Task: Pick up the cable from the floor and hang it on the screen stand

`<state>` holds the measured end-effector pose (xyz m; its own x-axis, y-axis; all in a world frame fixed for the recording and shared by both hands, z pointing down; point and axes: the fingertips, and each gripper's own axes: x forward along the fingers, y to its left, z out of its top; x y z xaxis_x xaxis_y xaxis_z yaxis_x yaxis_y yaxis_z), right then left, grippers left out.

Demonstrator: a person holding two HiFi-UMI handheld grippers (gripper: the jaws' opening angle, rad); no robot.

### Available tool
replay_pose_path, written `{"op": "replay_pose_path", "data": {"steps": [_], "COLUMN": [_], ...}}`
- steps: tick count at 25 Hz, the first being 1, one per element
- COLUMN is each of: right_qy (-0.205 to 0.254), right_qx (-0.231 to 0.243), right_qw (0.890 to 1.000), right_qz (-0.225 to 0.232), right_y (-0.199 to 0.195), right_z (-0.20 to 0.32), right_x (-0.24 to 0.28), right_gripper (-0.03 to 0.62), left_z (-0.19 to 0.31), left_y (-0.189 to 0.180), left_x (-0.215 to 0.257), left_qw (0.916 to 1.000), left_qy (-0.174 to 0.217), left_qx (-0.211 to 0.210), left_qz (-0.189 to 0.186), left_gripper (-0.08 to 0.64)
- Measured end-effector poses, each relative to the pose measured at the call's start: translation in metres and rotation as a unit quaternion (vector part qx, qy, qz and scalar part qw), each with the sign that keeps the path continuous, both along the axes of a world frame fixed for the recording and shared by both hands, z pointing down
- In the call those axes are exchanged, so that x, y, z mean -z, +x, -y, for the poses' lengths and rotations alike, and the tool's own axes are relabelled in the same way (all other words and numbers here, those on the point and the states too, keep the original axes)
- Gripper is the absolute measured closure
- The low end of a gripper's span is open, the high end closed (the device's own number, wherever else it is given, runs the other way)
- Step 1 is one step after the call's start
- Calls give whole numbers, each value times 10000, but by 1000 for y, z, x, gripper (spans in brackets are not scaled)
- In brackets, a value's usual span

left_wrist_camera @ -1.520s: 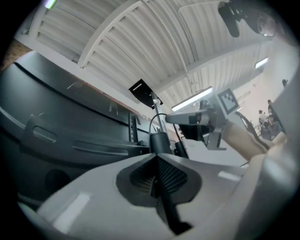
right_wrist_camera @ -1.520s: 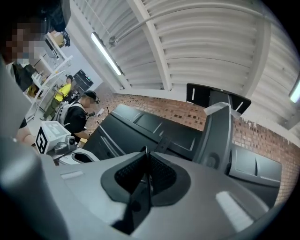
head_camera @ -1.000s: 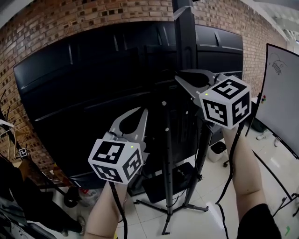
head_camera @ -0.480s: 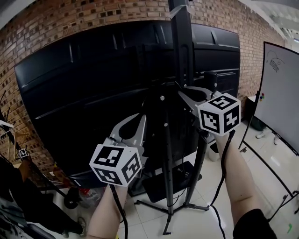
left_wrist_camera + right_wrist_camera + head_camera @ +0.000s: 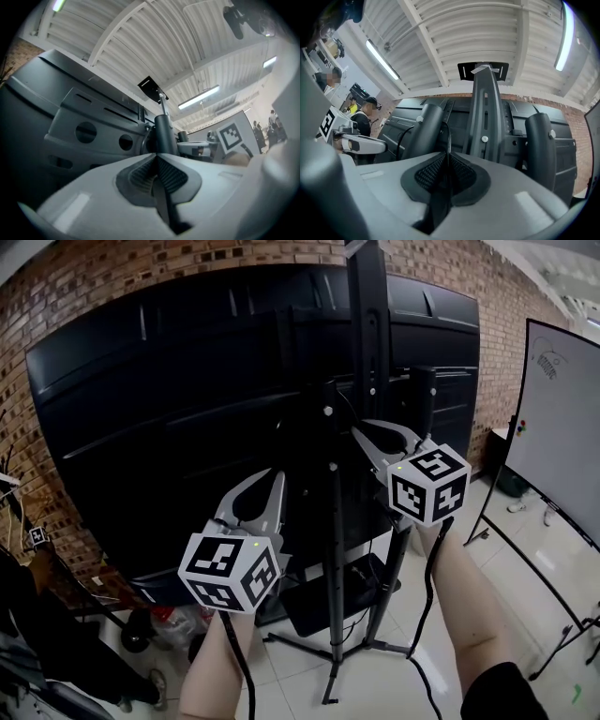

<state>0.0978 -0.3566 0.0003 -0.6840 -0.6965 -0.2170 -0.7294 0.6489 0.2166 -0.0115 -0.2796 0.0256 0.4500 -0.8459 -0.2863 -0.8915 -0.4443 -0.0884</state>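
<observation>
The right gripper (image 5: 447, 159) has its jaws closed, apparently pinching a thin black cable (image 5: 448, 133) that arches up before the black metal screen stand (image 5: 487, 108). The left gripper (image 5: 157, 159) has its jaws together with nothing discernible between them. Only the head view shows both grippers raised behind the large black screen (image 5: 187, 399); the cable is indistinguishable there.

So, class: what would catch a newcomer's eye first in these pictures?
The left claw and right claw, each carrying a black-and-white marker cube, centre foreground. Behind them, a huge black screen on its stand against a brick wall; the right claw pinches a thin cable.
</observation>
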Motion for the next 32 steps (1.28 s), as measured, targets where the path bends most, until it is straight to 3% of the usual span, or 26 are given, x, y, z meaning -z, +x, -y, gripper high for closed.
{"op": "replay_pose_path", "data": {"steps": [5,13,21,32], "right_qy": [330,727,375,214], "right_qx": [-97,-581,-761,-529], "right_qw": [9991,9952,9949,9973], "right_qz": [253,289,553,469], "right_y": [-2,10,32,29], "right_z": [-6,-16,-34,-94], "right_x": [-3,-9,-55,-101], "right_gripper": [561,535,535,550], "left_z": [-10,-26,-43,-78], "left_y": [-6,-10,-16,-1], "left_x": [-21,-49,-62,-91], "left_qw": [9999,9994,9991,9993], "left_qy": [-103,-339,-381,-27], "left_qx": [39,116,136,-381], "left_qz": [-50,-21,-125,-4], "left_gripper": [555,555,555,555]}}
